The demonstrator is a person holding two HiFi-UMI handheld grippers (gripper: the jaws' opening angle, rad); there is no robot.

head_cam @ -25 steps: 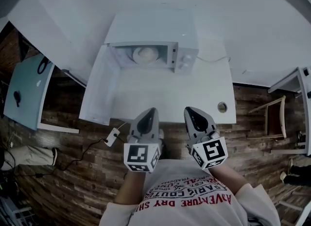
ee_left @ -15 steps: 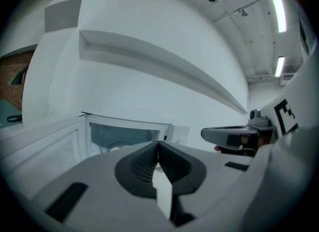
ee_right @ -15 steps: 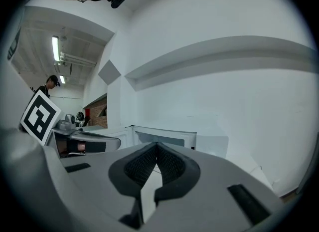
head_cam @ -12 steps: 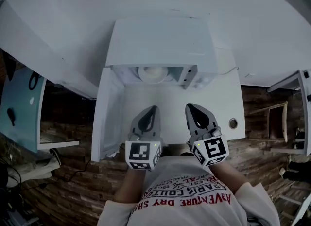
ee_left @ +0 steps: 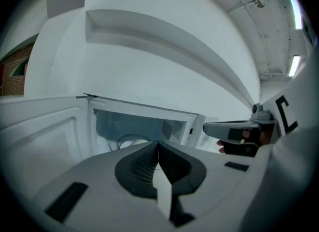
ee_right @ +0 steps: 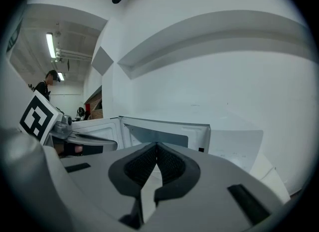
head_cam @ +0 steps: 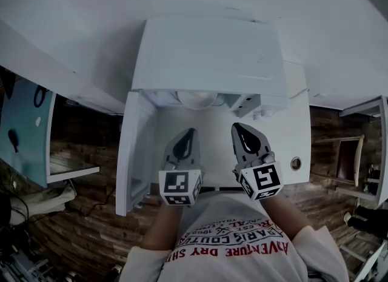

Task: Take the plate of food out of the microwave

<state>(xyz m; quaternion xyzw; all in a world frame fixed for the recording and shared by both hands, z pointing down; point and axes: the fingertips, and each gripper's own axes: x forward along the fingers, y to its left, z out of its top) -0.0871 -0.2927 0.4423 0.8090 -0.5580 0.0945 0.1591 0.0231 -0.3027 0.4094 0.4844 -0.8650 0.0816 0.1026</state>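
- I am holding both grippers side by side in front of the microwave point(head_cam: 206, 56). Its door point(head_cam: 136, 147) is standing open, swung out to my left.
- The plate of food point(head_cam: 197, 99) is sitting inside the cavity, apart from both grippers. From the head view only its front part is showing under the microwave's top edge. In the left gripper view its pale rim point(ee_left: 130, 141) is lying just beyond my jaw tips.
- As I judge it, I should be spreading the jaws before they enter the cavity. I should then go in low and level, take the rim at opposite sides, and draw the plate out flat so the food does not slide. The left side needs care, since the door is standing close by.
- My left gripper point(head_cam: 189, 134) is pressing its jaws fully together on nothing and touching nothing.
- My right gripper point(head_cam: 237, 129) is doing the same: jaws together, empty, hanging above the white counter point(head_cam: 291, 141).
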